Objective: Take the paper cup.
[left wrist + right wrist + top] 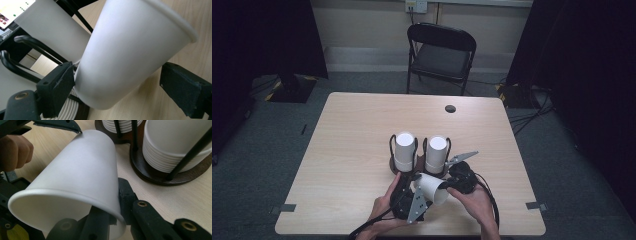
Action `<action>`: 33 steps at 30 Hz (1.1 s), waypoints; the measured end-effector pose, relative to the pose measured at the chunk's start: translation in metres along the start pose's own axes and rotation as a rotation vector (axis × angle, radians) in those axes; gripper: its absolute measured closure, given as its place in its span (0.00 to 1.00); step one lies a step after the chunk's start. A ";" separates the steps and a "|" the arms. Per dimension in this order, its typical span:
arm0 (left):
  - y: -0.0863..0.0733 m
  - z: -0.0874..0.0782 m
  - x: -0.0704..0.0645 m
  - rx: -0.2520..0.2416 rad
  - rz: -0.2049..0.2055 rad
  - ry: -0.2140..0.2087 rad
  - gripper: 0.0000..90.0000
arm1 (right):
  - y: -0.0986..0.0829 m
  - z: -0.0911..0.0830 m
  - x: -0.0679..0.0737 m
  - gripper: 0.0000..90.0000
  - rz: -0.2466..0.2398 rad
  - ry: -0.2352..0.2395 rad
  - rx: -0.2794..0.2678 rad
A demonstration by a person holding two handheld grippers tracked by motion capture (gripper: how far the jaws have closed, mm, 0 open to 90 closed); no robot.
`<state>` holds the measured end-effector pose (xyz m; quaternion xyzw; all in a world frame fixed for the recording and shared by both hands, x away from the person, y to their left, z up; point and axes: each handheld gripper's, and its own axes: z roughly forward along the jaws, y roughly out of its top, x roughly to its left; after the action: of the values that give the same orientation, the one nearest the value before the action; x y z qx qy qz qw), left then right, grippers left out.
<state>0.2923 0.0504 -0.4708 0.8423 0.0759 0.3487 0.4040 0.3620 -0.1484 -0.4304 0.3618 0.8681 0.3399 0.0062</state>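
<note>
Though gripped, cup (75, 177) base hidden

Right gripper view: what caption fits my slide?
Right gripper pinches a tilted white paper cup beside stacked cups.

One loose paper cup (432, 187) between the fingers (56, 87) — two cup stacks (404, 151) just beyond them, in two wire holders (392, 145) — one chair (441, 55) far past.

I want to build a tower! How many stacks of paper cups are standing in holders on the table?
2: the left stack and the right stack stand side by side mid-table. One loose paper cup is held tilted in front.
</note>
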 end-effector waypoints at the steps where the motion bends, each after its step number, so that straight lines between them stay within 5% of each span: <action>1: 0.001 0.000 0.000 0.007 0.011 0.004 0.13 | 0.000 0.000 0.000 0.97 -0.001 0.000 0.004; 6: 0.005 0.002 -0.004 -0.007 0.024 -0.019 0.17 | 0.001 0.001 0.002 0.98 -0.005 0.030 -0.017; 22: 0.017 0.006 -0.011 -0.035 0.026 -0.003 0.22 | 0.001 0.009 0.004 0.99 0.015 0.070 -0.025; 26: 0.018 0.007 -0.009 -0.049 -0.021 0.001 0.21 | 0.001 0.010 0.004 0.99 0.020 0.068 -0.036; 33: 0.021 0.009 -0.007 -0.057 -0.032 0.000 0.22 | 0.002 0.007 0.007 0.99 0.029 0.062 -0.037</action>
<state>0.2892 0.0284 -0.4633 0.8291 0.0795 0.3443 0.4333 0.3596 -0.1391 -0.4332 0.3635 0.8562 0.3667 -0.0189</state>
